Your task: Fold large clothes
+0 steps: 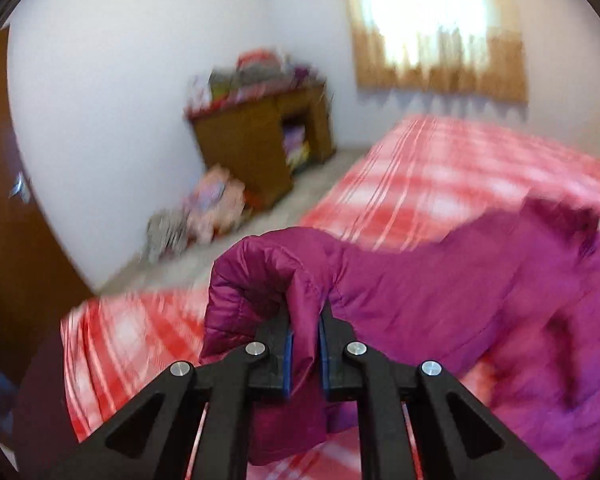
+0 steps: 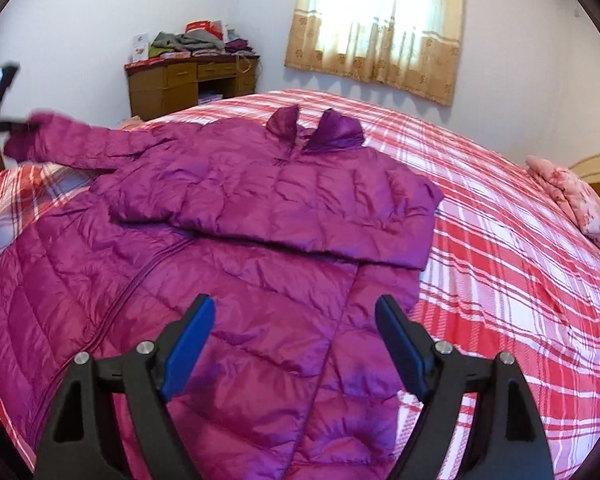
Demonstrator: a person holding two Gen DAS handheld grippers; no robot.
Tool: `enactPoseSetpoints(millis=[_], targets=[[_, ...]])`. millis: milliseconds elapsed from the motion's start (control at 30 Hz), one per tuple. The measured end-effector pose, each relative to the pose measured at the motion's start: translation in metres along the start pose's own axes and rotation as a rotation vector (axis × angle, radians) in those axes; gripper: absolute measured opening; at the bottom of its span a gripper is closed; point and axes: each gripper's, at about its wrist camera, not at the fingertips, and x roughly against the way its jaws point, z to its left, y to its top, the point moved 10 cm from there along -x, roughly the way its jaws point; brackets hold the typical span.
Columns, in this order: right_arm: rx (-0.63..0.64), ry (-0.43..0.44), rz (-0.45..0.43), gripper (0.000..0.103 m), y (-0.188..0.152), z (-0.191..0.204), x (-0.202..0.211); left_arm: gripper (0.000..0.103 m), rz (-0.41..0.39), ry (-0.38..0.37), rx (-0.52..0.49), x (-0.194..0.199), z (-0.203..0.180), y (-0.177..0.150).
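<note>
A long magenta quilted down jacket (image 2: 236, 264) lies on a bed with a red and white plaid cover (image 2: 512, 264), collar at the far side. Its right sleeve is folded across the chest. My left gripper (image 1: 305, 330) is shut on the cuff of the left sleeve (image 1: 268, 272) and holds it lifted above the bed; it shows in the right wrist view at far left (image 2: 18, 124). My right gripper (image 2: 296, 320) is open and empty, hovering over the jacket's lower part.
A wooden desk (image 2: 188, 80) piled with folded clothes stands by the far wall. A curtained window (image 2: 380, 24) is behind the bed. A pink pillow (image 2: 572, 196) lies at the right edge. Bags (image 1: 204, 212) sit on the floor.
</note>
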Motion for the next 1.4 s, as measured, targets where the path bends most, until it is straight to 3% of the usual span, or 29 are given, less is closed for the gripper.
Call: enactPoseSetpoints(millis=[100,233,533,567,600,633,667,700,733,833,967,1100,1200,1300,1400], targets=[[-0.041,-0.021,0.011,0.084,-0.002,-0.01,-0.001,0.009,-0.092,-0.079,-0.054,0.032,-0.053,0.033],[-0.076,-0.046,0.017,0.084,-0.005,-0.027,0.002,0.008,-0.171,-0.175,-0.138,0.059,-0.133,0.045],[-0.224,-0.102,0.025,0.084,-0.015,-0.081,0.008,0.01,-0.165,-0.398,-0.315,0.094,-0.287,0.006],[-0.239,-0.103,0.028,0.084,-0.017,-0.085,0.008,0.012,-0.154,-0.414,-0.334,0.096,-0.301,0.0],[-0.264,-0.104,0.035,0.084,-0.021,-0.09,0.006,0.022,-0.14,-0.422,-0.351,0.098,-0.311,-0.006],[-0.283,-0.104,0.041,0.084,-0.024,-0.094,0.005,0.042,-0.125,-0.423,-0.369,0.099,-0.323,-0.012],[-0.297,-0.103,0.046,0.084,-0.027,-0.096,0.005,0.055,-0.121,-0.413,-0.378,0.102,-0.33,-0.016],[-0.308,-0.101,0.05,0.084,-0.029,-0.098,0.005,0.073,-0.137,-0.404,-0.377,0.104,-0.331,-0.017],[-0.315,-0.1,0.053,0.084,-0.03,-0.1,0.006,0.079,-0.175,-0.392,-0.375,0.109,-0.331,-0.017],[-0.32,-0.097,0.063,0.086,-0.031,-0.102,0.005,0.09,-0.248,-0.379,-0.4,0.118,-0.331,-0.016],[-0.319,-0.083,0.064,0.088,-0.024,-0.102,0.005,0.092,-0.281,-0.355,-0.377,0.111,-0.304,-0.013],[-0.308,-0.029,0.052,0.087,-0.005,-0.088,0.006,0.092,-0.176,-0.242,-0.294,0.059,-0.244,-0.023],[-0.281,0.041,0.069,0.073,0.018,-0.069,0.0,0.092,-0.049,-0.147,-0.243,0.011,-0.203,-0.044],[-0.284,0.113,0.088,0.072,0.038,-0.05,-0.01,0.092,0.077,-0.068,-0.157,-0.033,-0.157,-0.07],[-0.295,0.173,0.114,0.072,0.058,-0.028,-0.028,0.092,0.14,-0.019,-0.12,-0.057,-0.134,-0.089]])
